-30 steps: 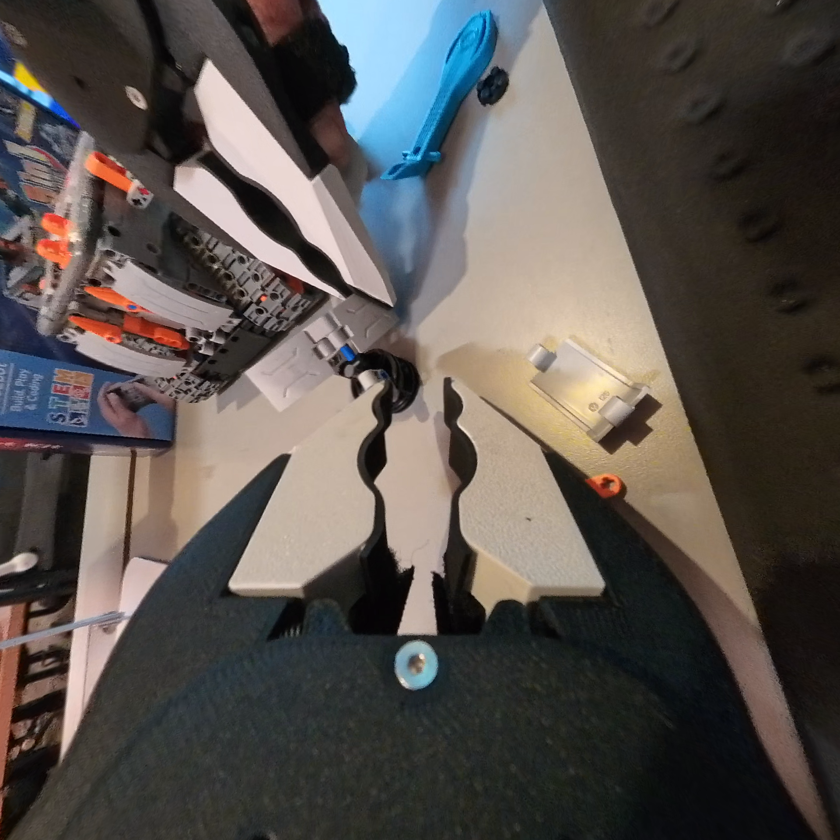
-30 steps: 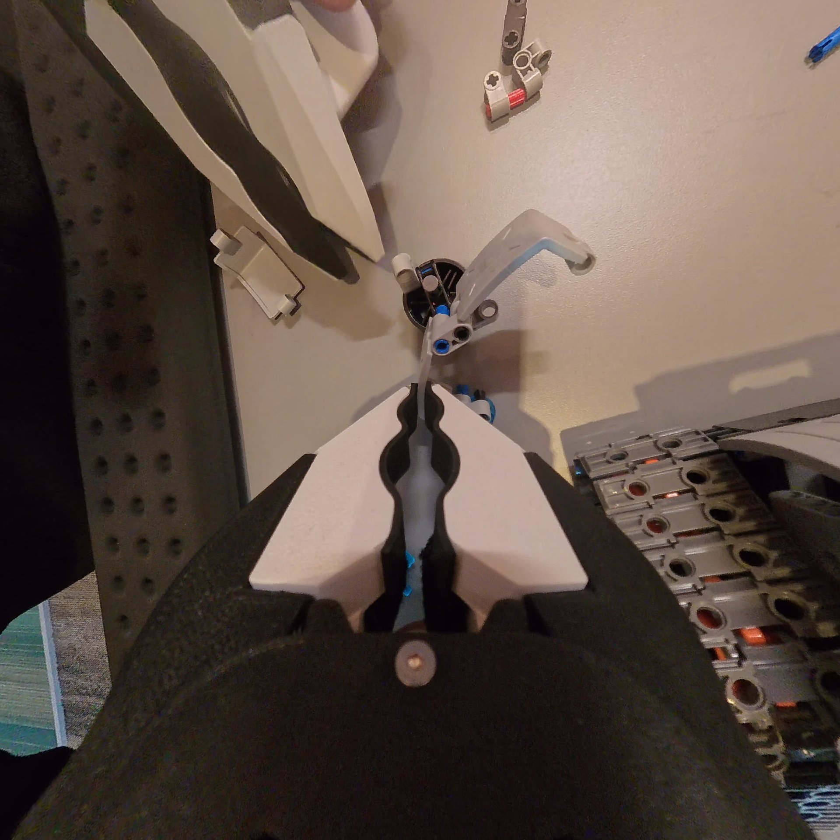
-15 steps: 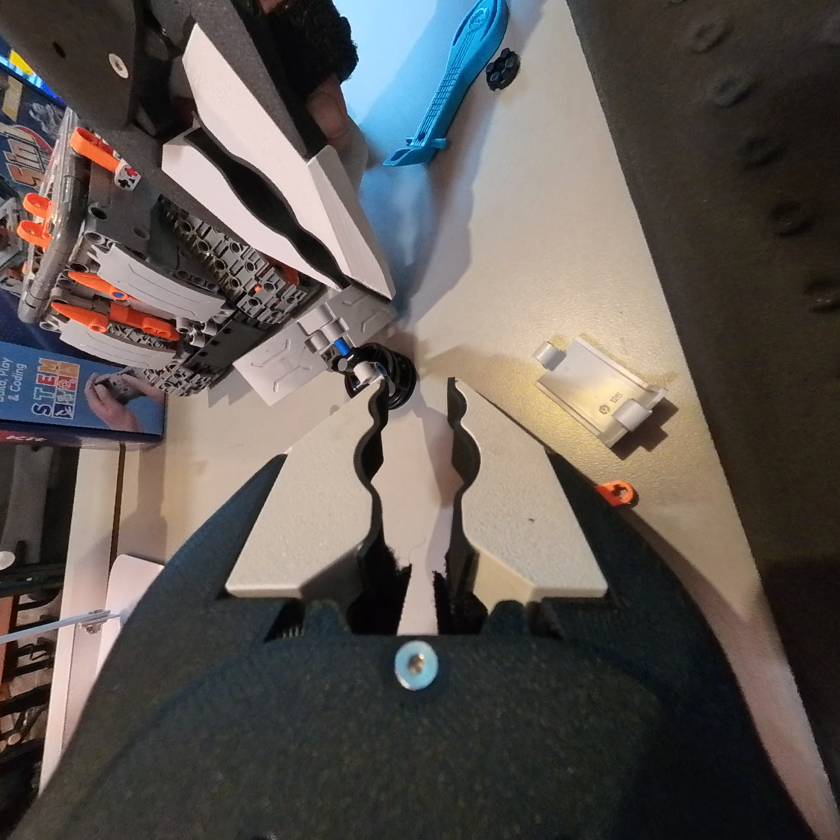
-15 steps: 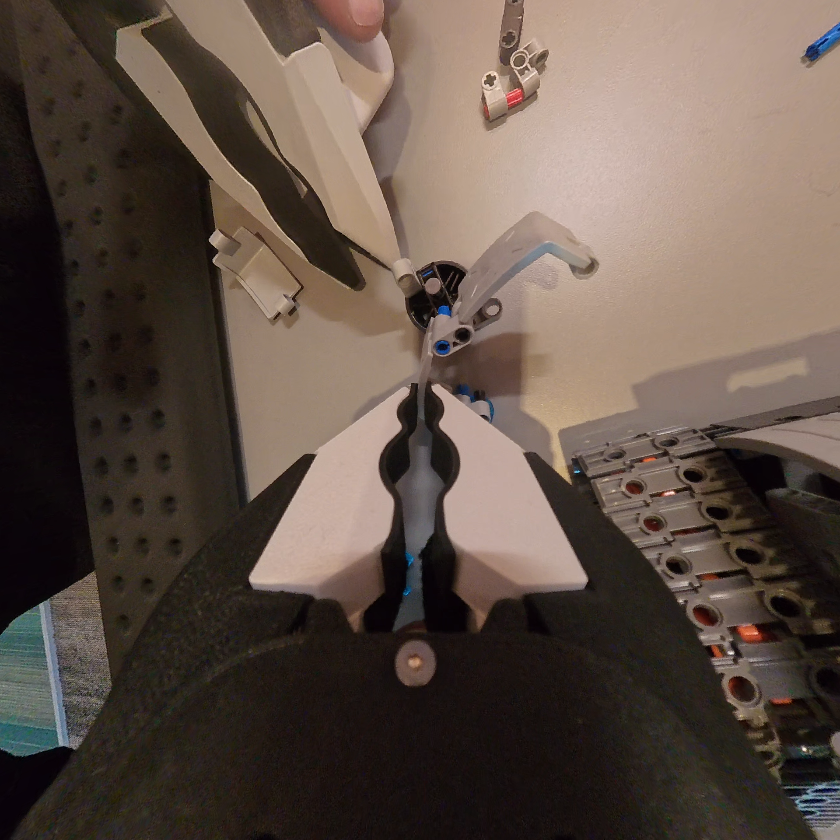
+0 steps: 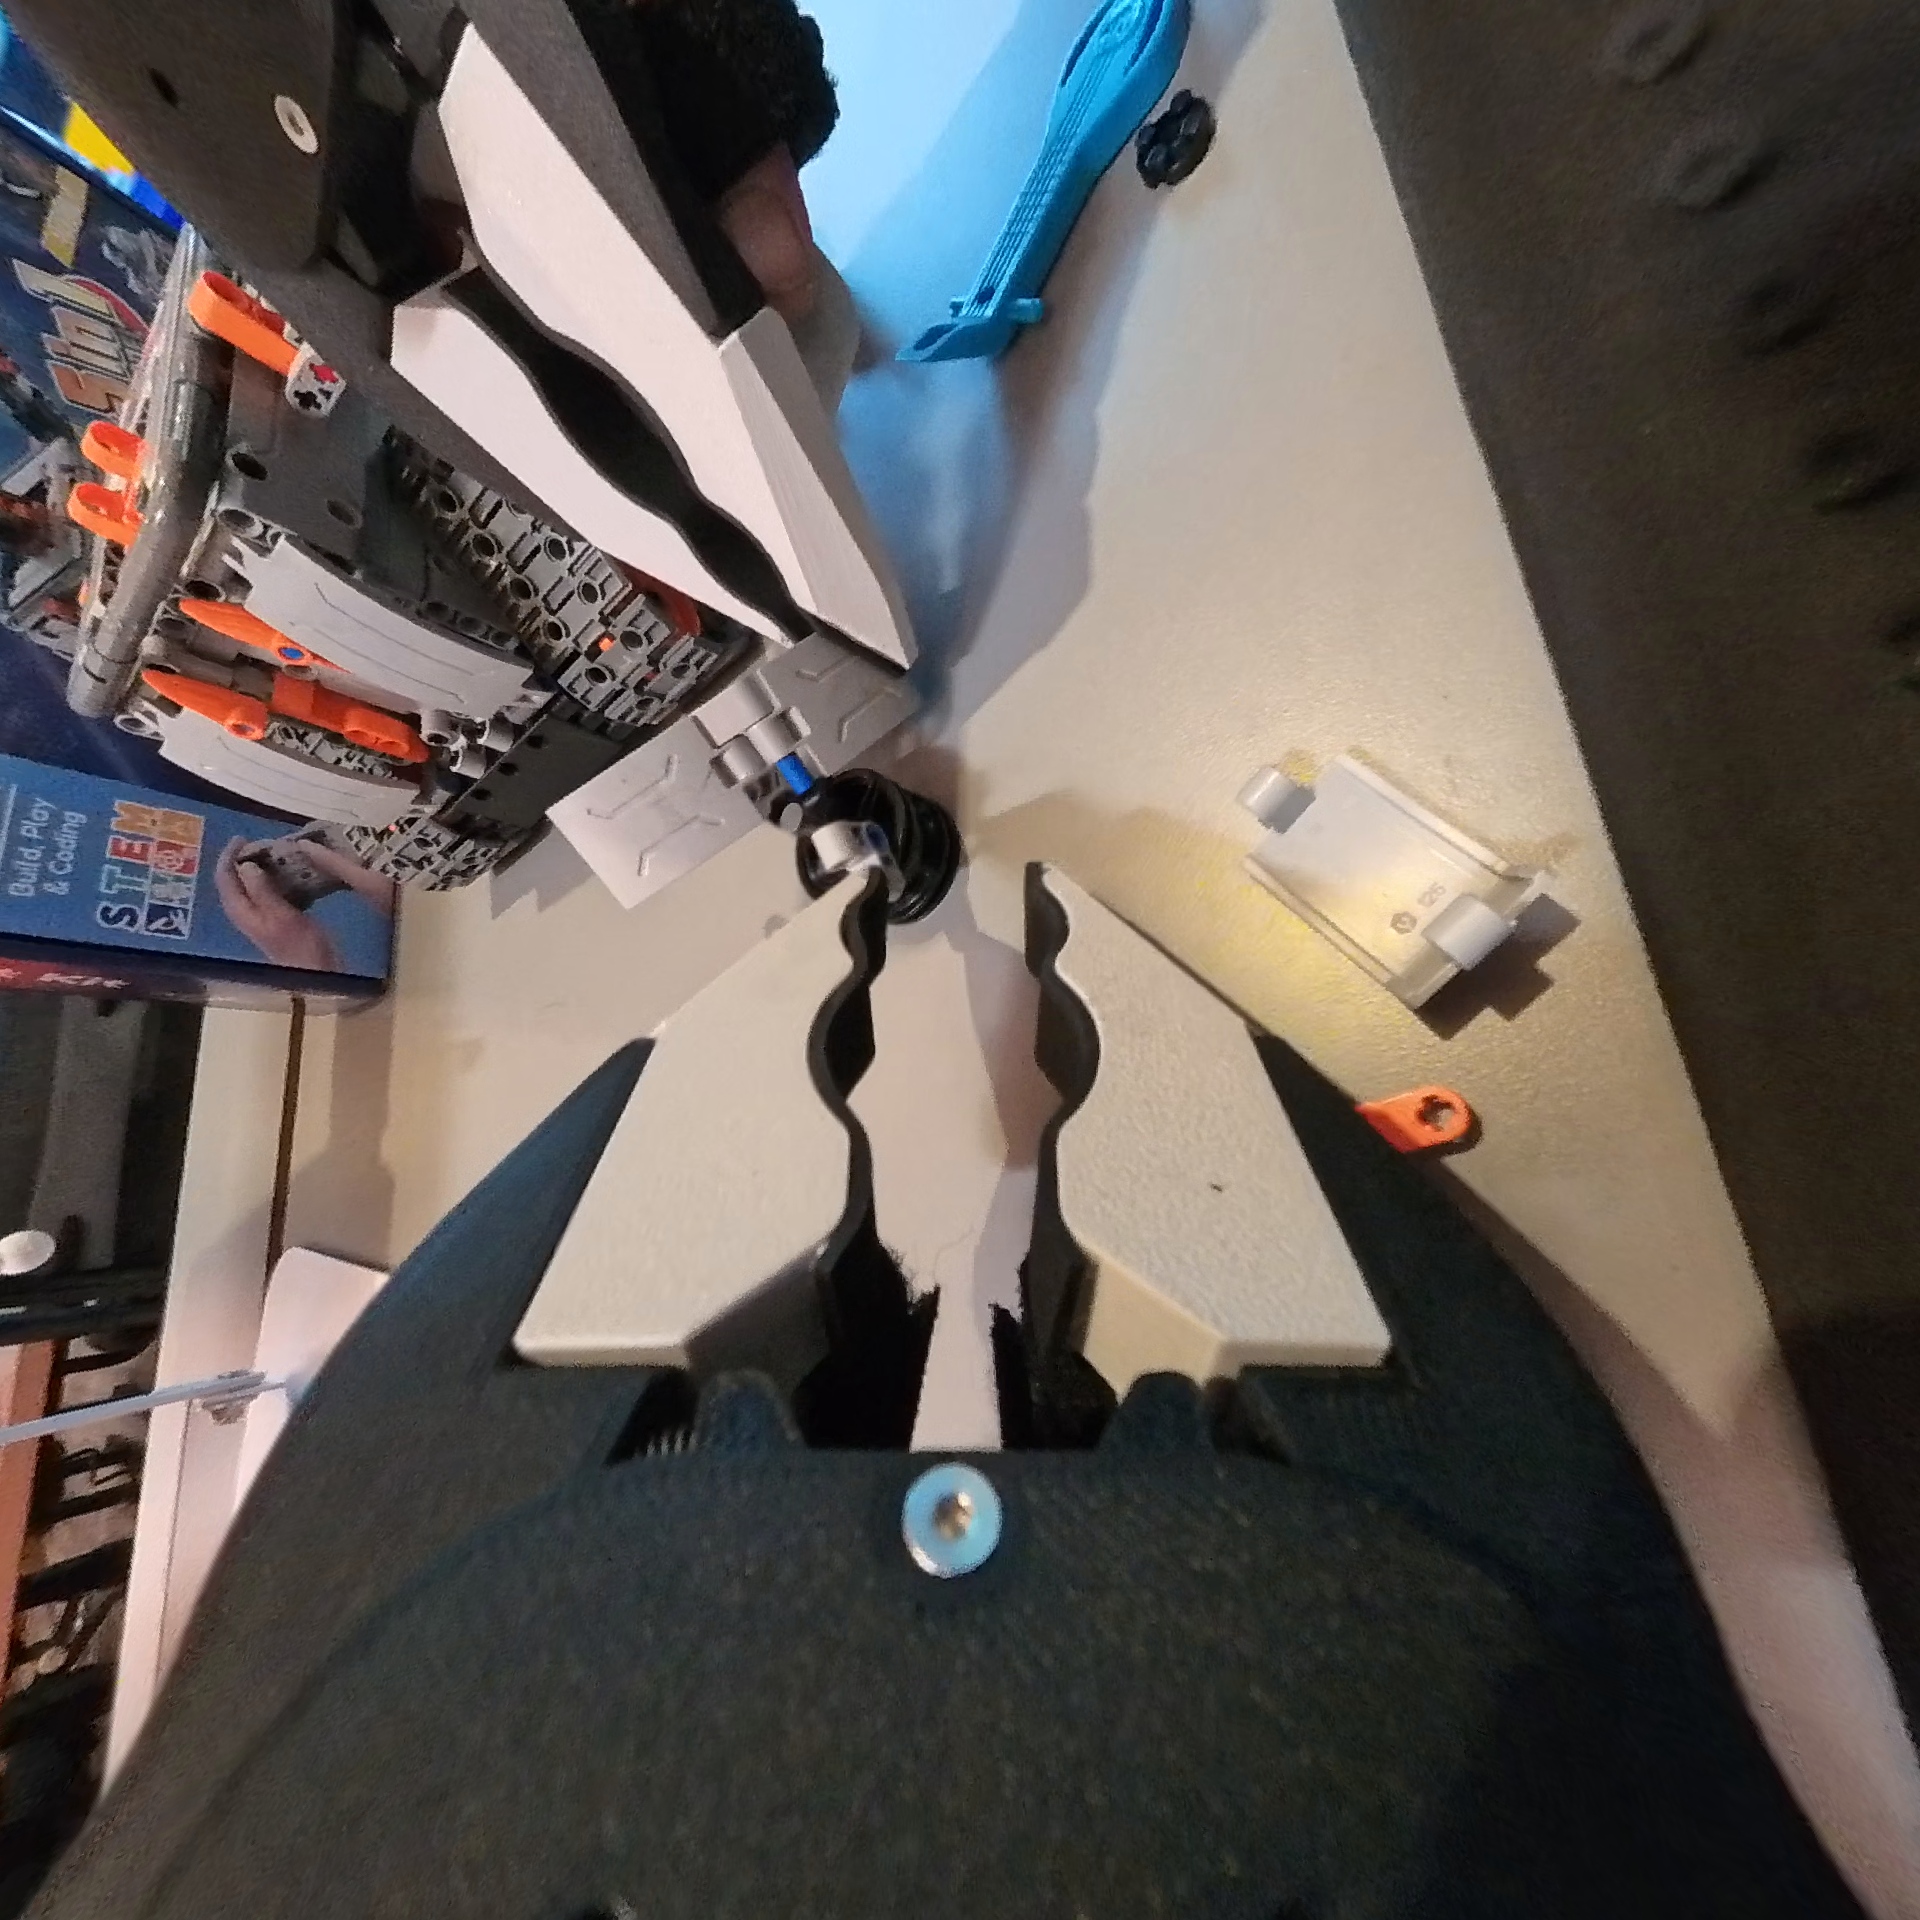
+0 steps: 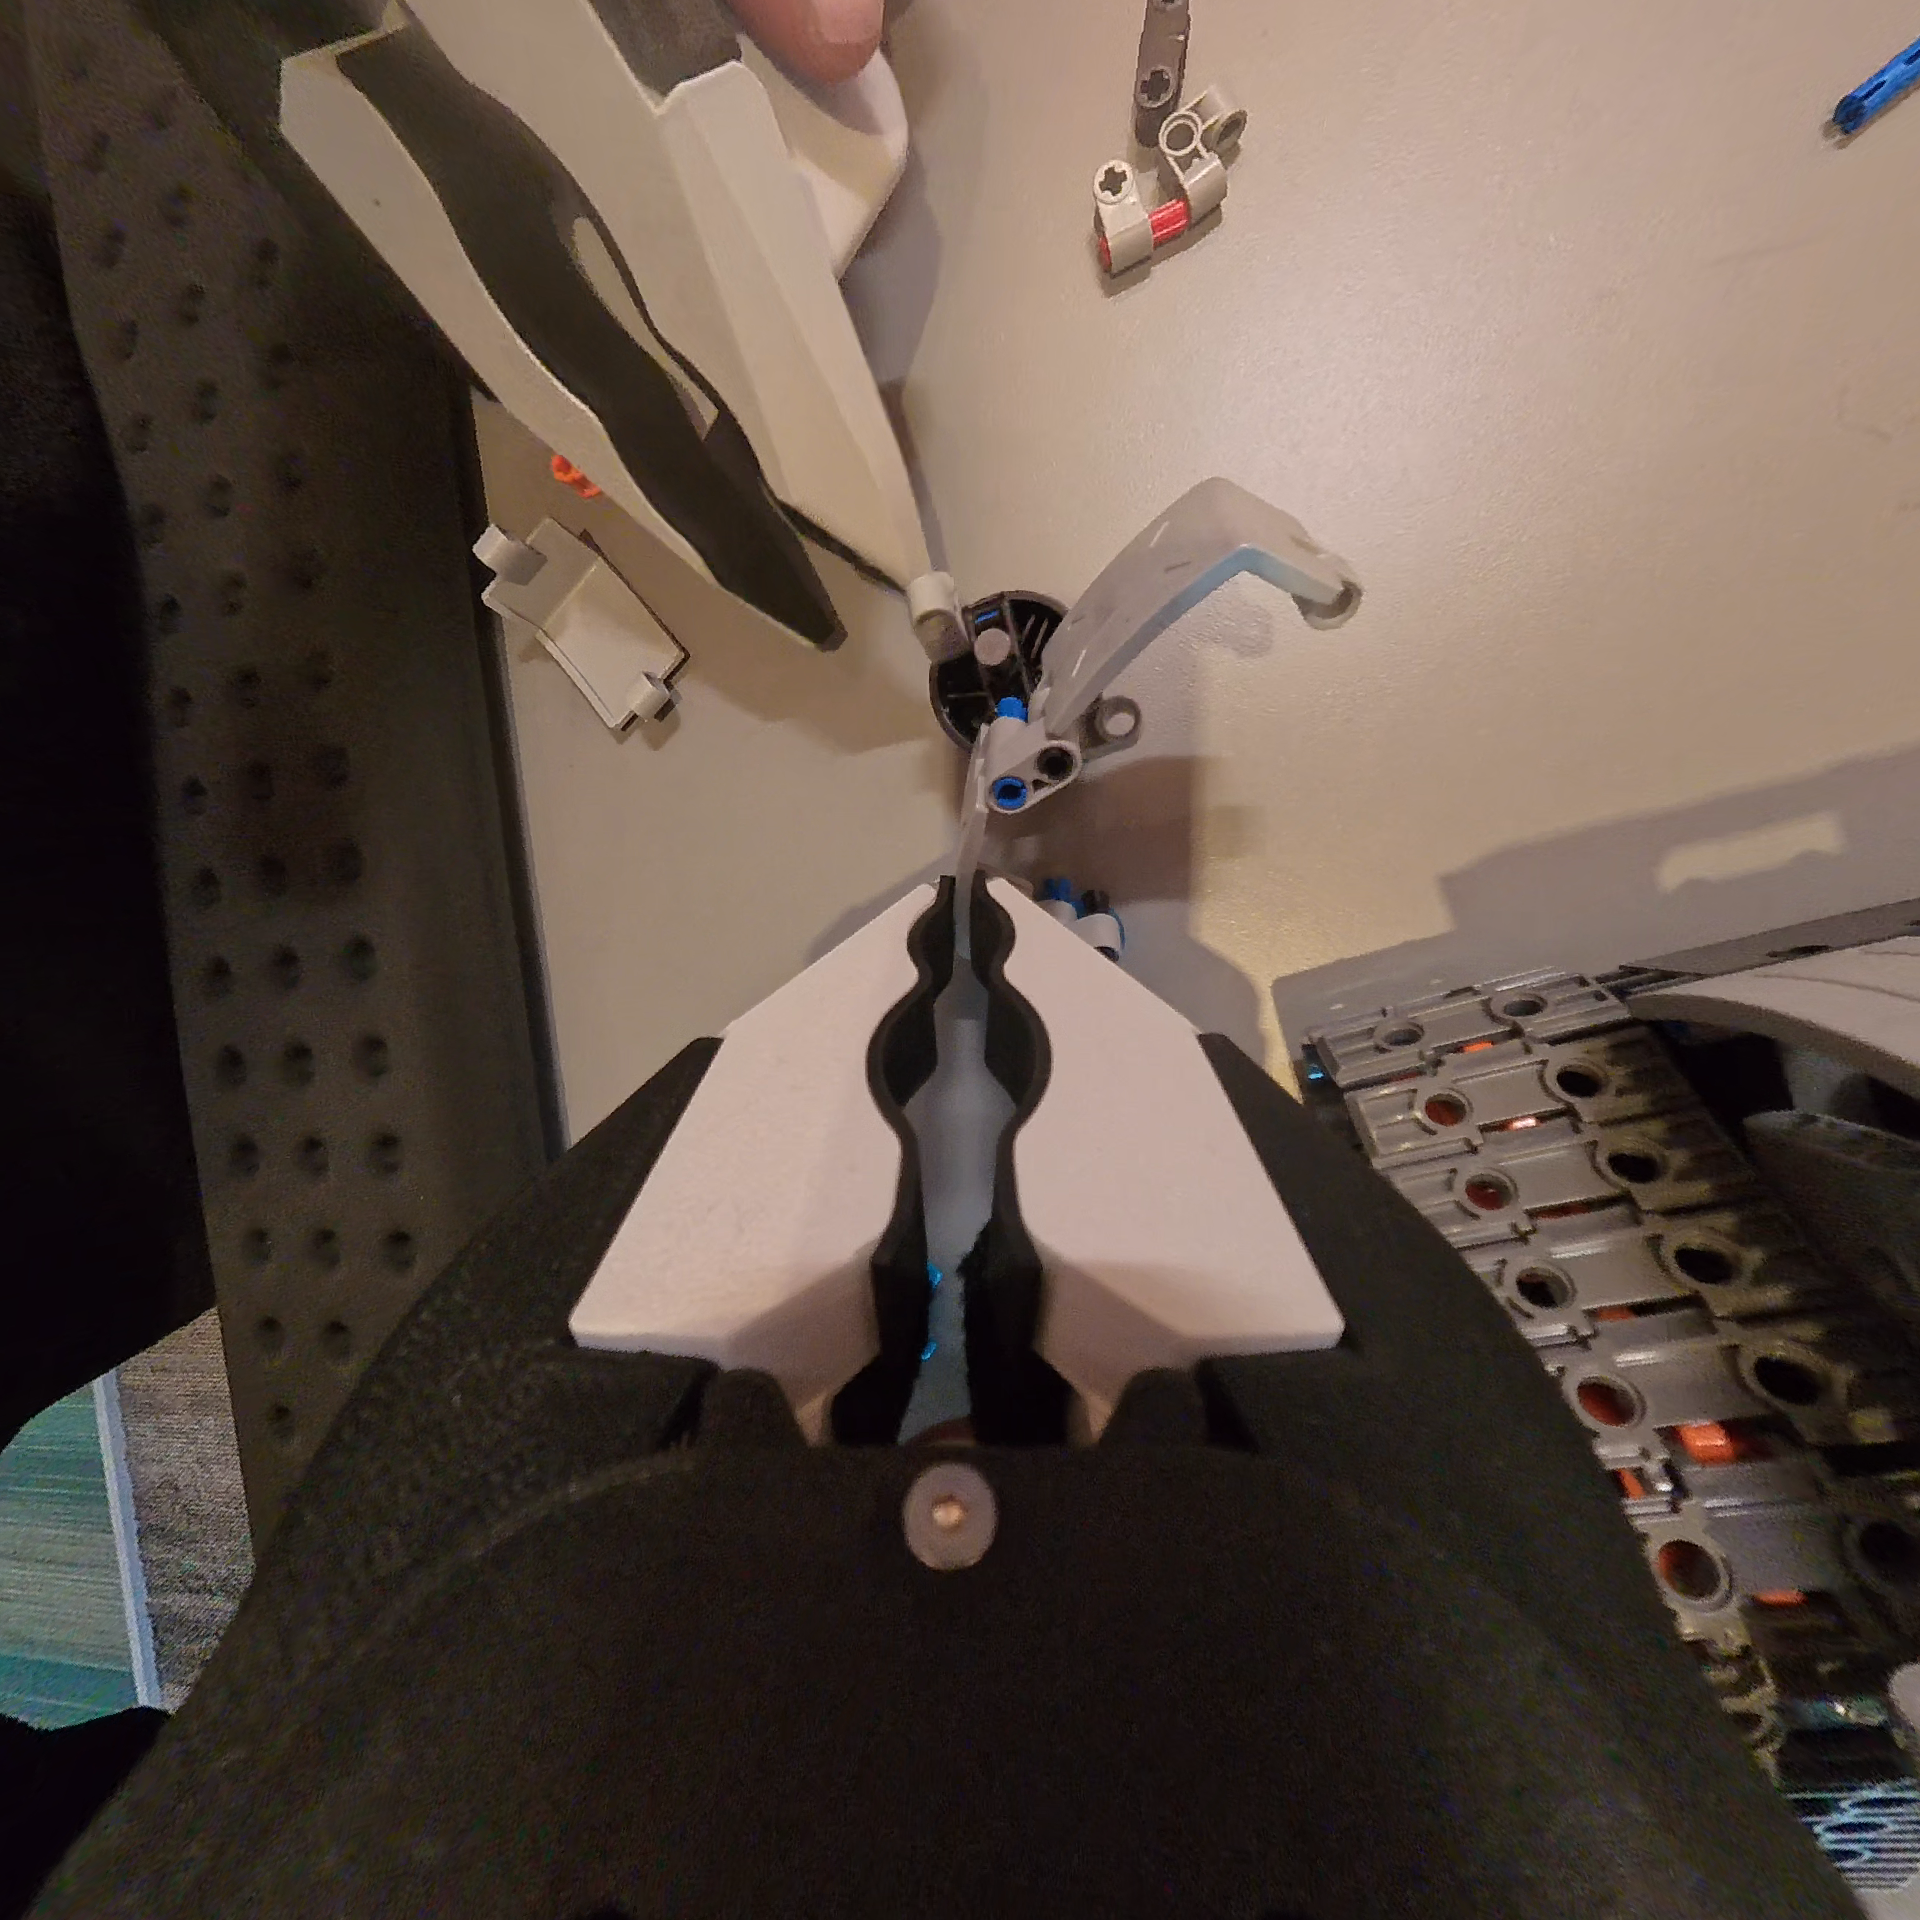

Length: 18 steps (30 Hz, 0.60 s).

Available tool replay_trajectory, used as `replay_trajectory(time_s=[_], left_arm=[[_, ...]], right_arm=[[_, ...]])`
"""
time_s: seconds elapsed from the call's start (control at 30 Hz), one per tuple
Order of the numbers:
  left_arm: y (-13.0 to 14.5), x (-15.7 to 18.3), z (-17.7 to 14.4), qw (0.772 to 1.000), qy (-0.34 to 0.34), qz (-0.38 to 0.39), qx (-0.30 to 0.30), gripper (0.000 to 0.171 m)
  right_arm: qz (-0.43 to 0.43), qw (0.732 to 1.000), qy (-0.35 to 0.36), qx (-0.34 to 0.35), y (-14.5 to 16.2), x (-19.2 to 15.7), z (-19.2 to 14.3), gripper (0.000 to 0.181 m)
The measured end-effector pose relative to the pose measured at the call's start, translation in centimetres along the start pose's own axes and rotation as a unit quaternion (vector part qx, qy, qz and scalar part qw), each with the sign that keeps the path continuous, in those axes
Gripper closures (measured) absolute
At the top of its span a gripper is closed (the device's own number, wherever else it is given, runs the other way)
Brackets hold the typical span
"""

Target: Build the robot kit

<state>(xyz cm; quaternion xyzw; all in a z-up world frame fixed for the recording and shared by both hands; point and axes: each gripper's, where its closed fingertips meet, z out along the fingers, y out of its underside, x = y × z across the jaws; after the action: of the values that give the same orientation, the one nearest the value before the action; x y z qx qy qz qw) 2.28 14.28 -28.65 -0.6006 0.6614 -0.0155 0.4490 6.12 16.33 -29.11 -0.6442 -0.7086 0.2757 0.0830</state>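
The right gripper [image 6: 961, 894] is clamped on a thin grey plastic panel assembly with blue pins [image 6: 1023, 769], its long axis running straight out from the fingertips to a small black ribbed wheel [image 6: 987, 665]. The left gripper [image 5: 951, 883], fingers apart and holding nothing, has one tip touching a short light-grey connector sleeve [image 5: 847, 847] on that wheel. Beside the wheel on the beige tabletop [image 5: 1195, 623] lie a flat grey hinged plate [image 5: 1392, 883] and a tracked grey-and-orange brick model [image 5: 343, 644].

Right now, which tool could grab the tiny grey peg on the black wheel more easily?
Left. The left tool is open, with one fingertip at the tiny grey peg on the black wheel. The right tool is shut on the grey panel piece, so it is busy.
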Motion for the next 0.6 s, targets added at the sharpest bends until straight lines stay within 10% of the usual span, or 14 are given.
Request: replay_trajectory(time_s=[0.6], left_arm=[[0.8,-3.4,-0.7,0.997,-0.052,-0.042,-0.03,0.139]], right_arm=[[0.003,0.999,0.013,0.033,-0.7,0.3,-1.7,0.181]])
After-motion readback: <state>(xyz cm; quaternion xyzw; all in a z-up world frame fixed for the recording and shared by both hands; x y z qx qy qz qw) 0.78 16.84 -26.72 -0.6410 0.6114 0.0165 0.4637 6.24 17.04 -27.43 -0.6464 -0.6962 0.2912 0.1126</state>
